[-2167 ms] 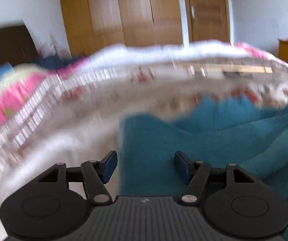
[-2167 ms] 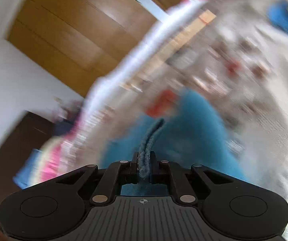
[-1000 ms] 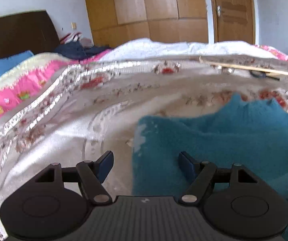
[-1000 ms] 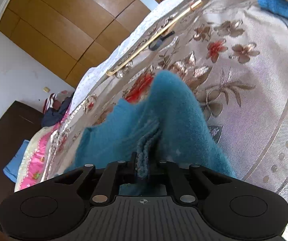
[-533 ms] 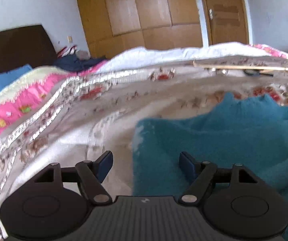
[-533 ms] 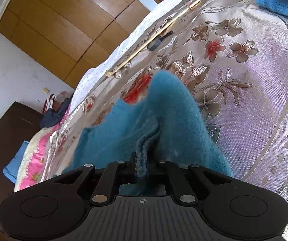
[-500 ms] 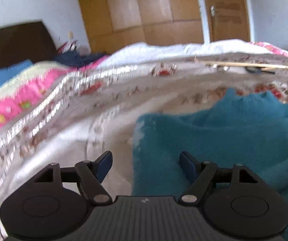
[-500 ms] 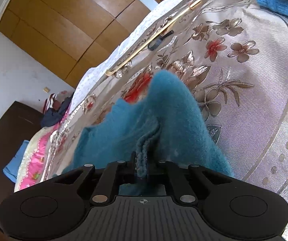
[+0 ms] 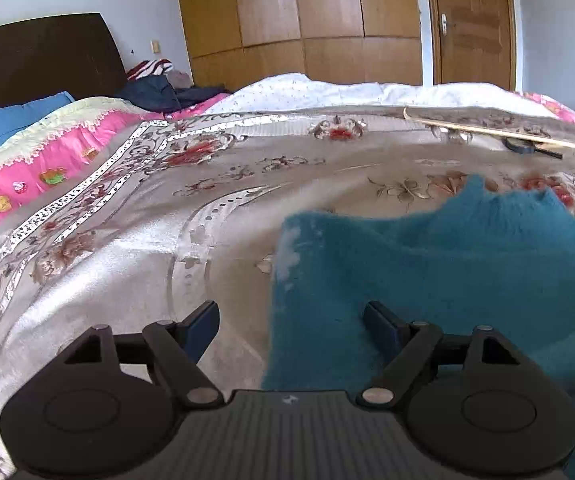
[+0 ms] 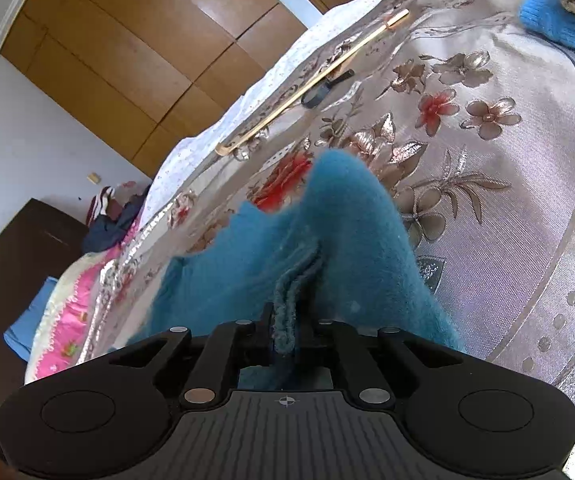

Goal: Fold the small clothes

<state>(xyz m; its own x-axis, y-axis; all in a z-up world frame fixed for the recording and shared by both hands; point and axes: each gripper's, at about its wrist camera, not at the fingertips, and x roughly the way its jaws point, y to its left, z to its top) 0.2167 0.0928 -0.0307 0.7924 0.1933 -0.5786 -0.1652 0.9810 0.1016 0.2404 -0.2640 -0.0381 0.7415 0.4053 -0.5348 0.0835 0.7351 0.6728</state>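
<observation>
Since the blurred view of a couple of seconds back, both hands have settled, and the left gripper (image 9: 291,320) has just been spreading its jaws wider; they stand released now, straddling the near left edge of the fluffy teal knitted garment (image 9: 427,280) without pressing on it. That garment lies on the bed's silvery floral bedspread (image 9: 127,248), bunched rather than flat, with its straight left edge running away from the left gripper and most of its bulk off to that gripper's right. The right gripper (image 10: 285,332) is clenched on a doubled, ribbed edge of the same garment, which rises in a hump just ahead of it and then drops to the bedspread. So the right hand already owns its end, while the free edge sits right between the left gripper's open fingers; I'd guess the next move hangs on the left closing on that edge, so the two hands can carry the cloth over together.
</observation>
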